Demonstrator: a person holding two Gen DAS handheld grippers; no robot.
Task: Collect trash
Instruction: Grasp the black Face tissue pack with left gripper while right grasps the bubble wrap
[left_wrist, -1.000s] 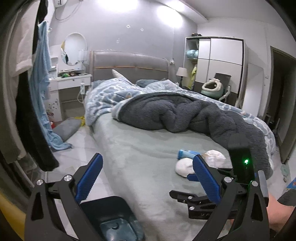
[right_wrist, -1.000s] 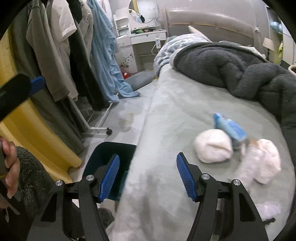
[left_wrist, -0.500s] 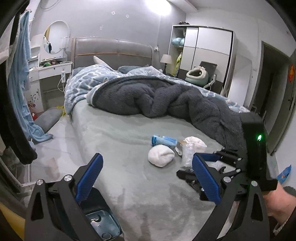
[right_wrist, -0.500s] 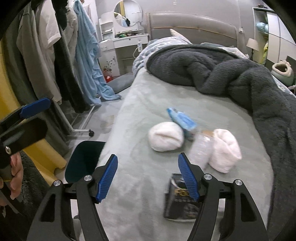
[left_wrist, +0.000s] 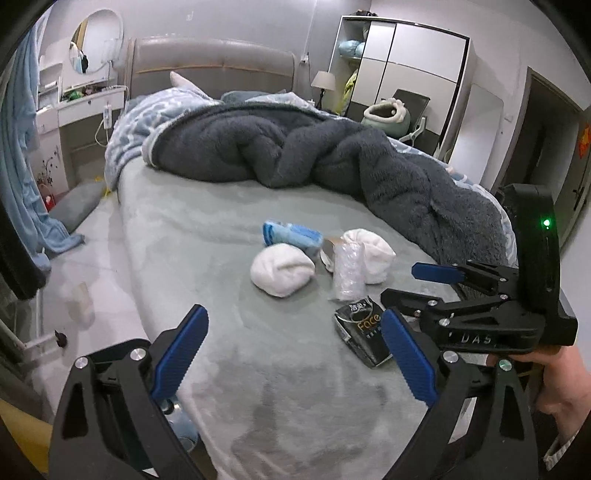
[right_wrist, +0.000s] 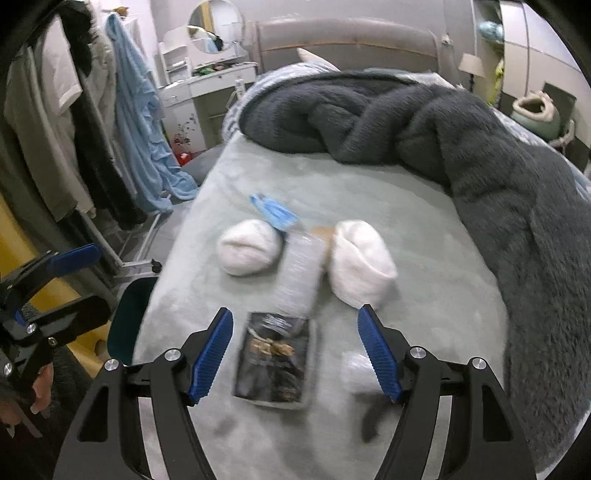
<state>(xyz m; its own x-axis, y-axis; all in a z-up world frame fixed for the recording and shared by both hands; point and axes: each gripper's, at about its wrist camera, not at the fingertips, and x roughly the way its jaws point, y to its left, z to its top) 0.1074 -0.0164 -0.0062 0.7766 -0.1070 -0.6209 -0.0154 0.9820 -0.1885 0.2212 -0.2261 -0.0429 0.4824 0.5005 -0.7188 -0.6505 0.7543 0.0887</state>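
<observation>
Grey-green soft bedsheet (right_wrist: 424, 229) holds a little pile of trash near the foot of the bed. The black shiny packet (right_wrist: 275, 360) lies flat between the right gripper (right_wrist: 295, 350) fingers, whose jaws are opening, touching nothing. Its long side runs toward the headboard. The crinkly clear plastic wrapper (right_wrist: 301, 269) lies just past it, pointing the same way, between two white soft balls (right_wrist: 247, 251). Only the left view shows gold letters on the packet (left_wrist: 364, 332). The left gripper (left_wrist: 291, 354) jaws are spread wide, holding nothing.
</observation>
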